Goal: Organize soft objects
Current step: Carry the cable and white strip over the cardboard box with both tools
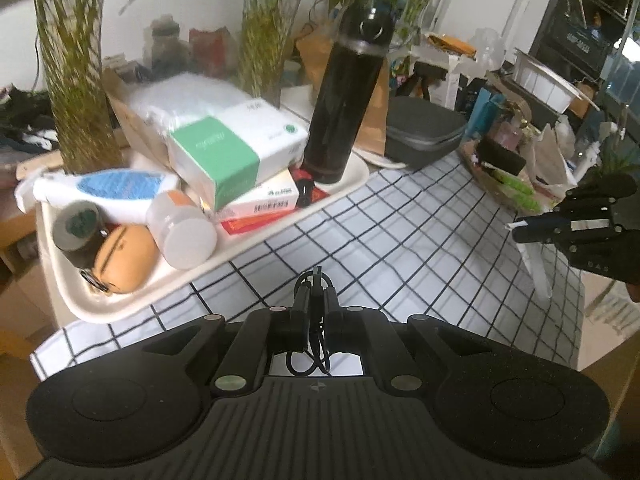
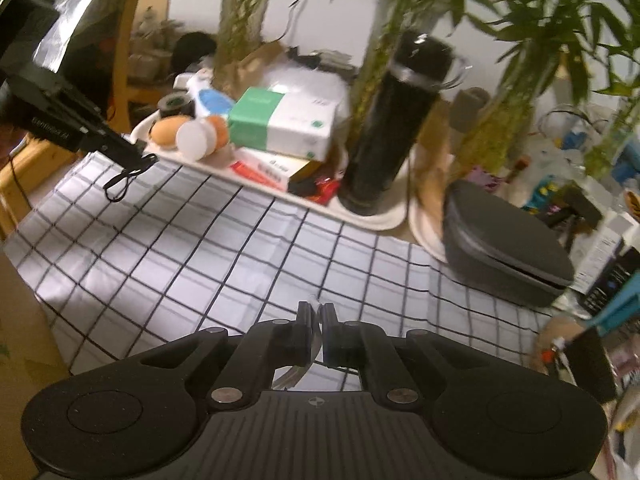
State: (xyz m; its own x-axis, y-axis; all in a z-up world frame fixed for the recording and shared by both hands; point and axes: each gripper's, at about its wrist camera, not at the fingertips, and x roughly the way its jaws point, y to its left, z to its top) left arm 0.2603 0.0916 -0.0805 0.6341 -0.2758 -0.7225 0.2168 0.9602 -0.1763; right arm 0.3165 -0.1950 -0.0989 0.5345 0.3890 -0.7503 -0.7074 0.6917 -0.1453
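Left wrist view: a white tray [image 1: 80,300] holds boxes, a white jar [image 1: 182,232] and a black bottle [image 1: 344,104]; the left hand-held gripper [image 1: 316,300] pinches a black cable [image 1: 310,360] above the checked worktop [image 1: 400,240], the right hand-held gripper [image 2: 316,320] clamps something pale, hard to identify

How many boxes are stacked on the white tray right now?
3: the green-and-white box on top, a white box under it, a red one at the bottom. The tray may hide more behind.

On the tablecloth [image 1: 400,240], the tray [image 1: 120,308] lies left, the case [image 1: 424,136] behind right.
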